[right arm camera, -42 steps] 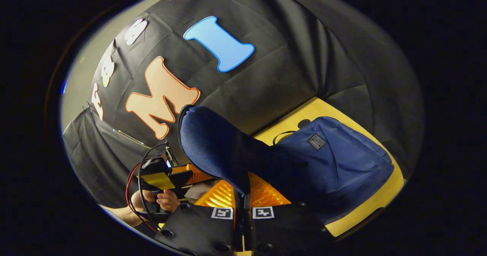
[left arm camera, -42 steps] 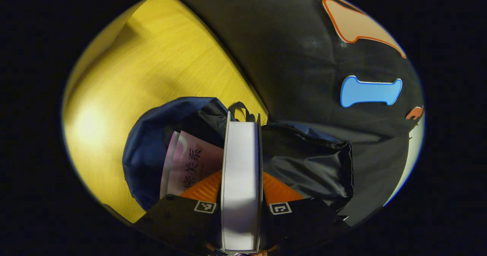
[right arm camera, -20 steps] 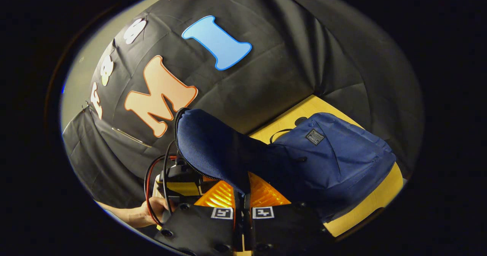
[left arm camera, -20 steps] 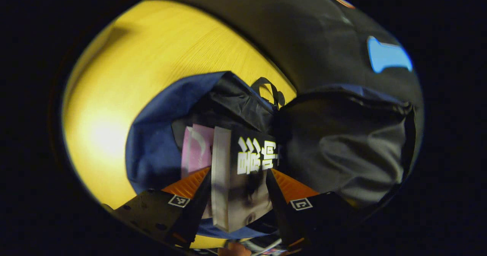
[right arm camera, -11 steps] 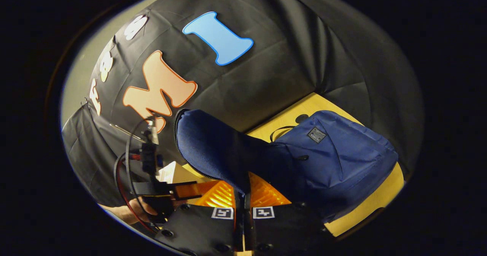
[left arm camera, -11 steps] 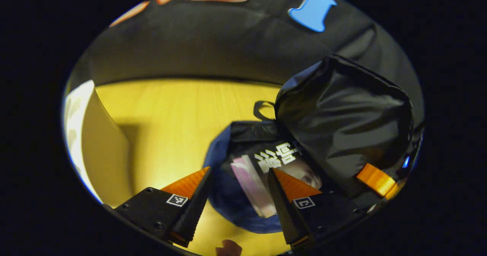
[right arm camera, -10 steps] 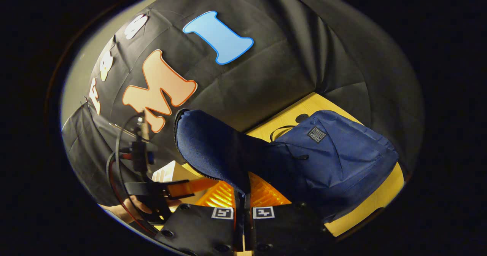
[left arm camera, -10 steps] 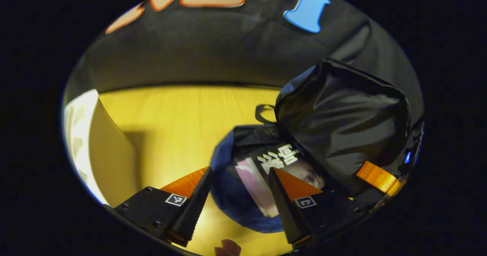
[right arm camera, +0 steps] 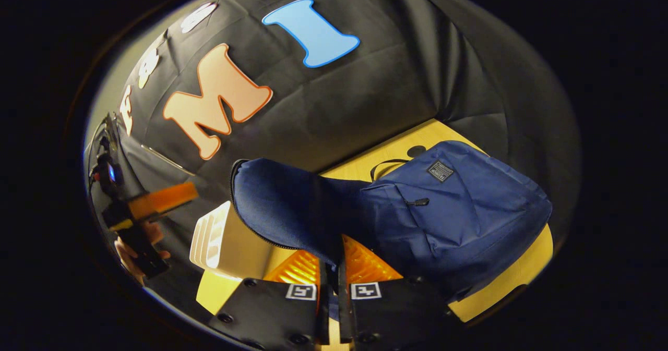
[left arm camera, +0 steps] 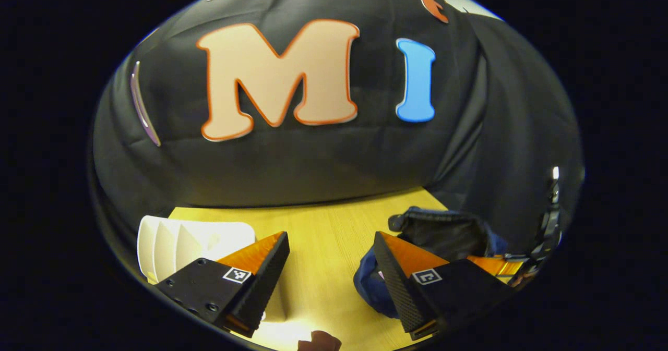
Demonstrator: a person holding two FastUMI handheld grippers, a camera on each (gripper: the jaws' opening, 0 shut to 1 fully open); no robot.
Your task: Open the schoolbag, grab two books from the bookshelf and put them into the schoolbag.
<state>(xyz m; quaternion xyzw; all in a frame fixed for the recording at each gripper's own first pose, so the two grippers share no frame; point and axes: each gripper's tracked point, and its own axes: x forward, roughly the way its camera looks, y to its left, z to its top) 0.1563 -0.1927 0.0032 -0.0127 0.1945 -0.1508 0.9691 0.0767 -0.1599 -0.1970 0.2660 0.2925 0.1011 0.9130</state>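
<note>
- Currently the left hand-held gripper is hovering over the table with its fingers spread wide and nothing between them; the right gripper view also shows it off to the side, held in a person's hand.
- The right hand-held gripper is pinching the schoolbag's front flap between nearly closed fingers, lifting it up and away from the body of the schoolbag; judging by the task, this is keeping the mouth open for loading.
- The schoolbag is lying on the table close to the booth's cloth wall, its carry loop pointing toward that wall; in the left gripper view its dark opening is sitting just beside the right-hand finger.
- The white bookshelf is standing at the other side of the table, well apart from the bag, and no book is visible in its slots from here.
- Bare tabletop is lying between bookshelf and bag, giving the left hand-held gripper free room to move; the cloth wall behind and the table edge near the bag are limiting travel.
- Whether books are already inside cannot be told from here.
</note>
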